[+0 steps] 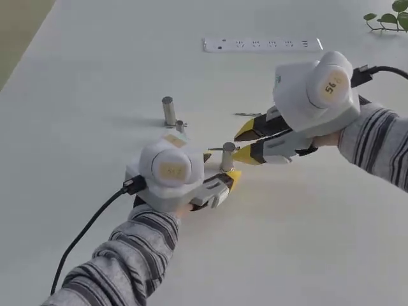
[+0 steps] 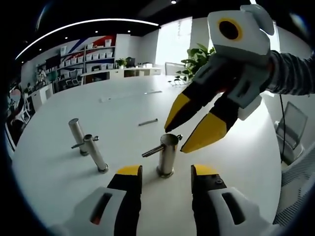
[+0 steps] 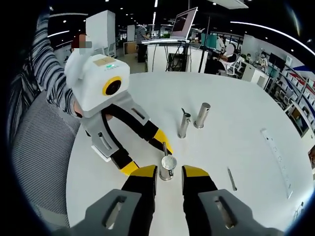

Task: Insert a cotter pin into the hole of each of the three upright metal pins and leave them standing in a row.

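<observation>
Two of three upright metal pins point(image 1: 227, 158) carry cotter pins point(image 2: 151, 151) crosswise.

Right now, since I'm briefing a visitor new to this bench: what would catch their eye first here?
Yellow-tipped and open, the left tongs and right tongs flank the nearest metal pin from opposite sides, a cotter pin through its hole. Behind it stand the middle pin, also cottered, and the far pin; a loose cotter pin lies on the white table.

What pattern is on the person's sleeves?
Grey with dark stripes; the sleeve shows best in the head view.
</observation>
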Demonstrator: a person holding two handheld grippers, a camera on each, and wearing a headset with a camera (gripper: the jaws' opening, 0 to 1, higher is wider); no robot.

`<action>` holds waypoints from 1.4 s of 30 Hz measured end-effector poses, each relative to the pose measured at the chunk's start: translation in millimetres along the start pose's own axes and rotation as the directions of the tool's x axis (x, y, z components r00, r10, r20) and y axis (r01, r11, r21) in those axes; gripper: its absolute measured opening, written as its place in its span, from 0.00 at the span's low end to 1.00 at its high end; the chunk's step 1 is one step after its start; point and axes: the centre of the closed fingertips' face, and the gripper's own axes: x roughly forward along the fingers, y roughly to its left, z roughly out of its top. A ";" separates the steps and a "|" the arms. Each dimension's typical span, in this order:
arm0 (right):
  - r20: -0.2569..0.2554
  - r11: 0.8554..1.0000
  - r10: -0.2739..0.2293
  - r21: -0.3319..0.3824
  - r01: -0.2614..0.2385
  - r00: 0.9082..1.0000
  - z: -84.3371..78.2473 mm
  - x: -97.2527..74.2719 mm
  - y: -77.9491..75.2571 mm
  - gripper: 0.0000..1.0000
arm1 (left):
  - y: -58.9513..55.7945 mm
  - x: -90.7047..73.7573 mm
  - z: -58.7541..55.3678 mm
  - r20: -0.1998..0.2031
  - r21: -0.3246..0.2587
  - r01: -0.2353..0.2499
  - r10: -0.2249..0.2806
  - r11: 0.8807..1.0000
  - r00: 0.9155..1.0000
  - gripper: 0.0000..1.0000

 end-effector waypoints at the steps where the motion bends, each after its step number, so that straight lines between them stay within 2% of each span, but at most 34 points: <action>1: 0.000 1.000 0.005 0.007 -0.005 1.000 1.0 2.0 1.2 0.16 | -0.1 -1.7 0.0 -0.001 0.000 -0.001 0.001 1.000 1.000 0.39; 9: -0.003 0.999 0.026 0.020 -0.026 1.000 0.2 15.0 5.5 0.16 | 1.0 -17.3 5.1 0.019 -0.014 -0.003 0.003 1.000 1.000 0.48; 15: -0.005 0.999 0.029 0.022 -0.029 1.000 -2.7 21.7 2.5 0.14 | 5.2 -31.0 9.7 0.039 -0.031 -0.018 0.019 0.999 0.999 0.57; 21: 0.000 0.999 0.029 0.024 -0.029 1.000 -4.0 23.7 2.0 0.09 | 9.2 -43.4 11.1 0.052 -0.044 -0.031 0.033 0.999 0.998 0.66; 31: 0.009 0.998 0.046 0.052 -0.046 0.999 -2.8 22.9 3.6 0.09 | 20.5 -58.7 17.4 0.075 -0.029 -0.070 0.072 0.997 0.995 0.73; 42: -0.004 0.998 0.032 0.057 -0.031 0.999 -3.8 21.5 -9.0 0.08 | 33.4 -72.6 17.8 0.085 -0.012 -0.096 0.097 0.995 0.992 0.85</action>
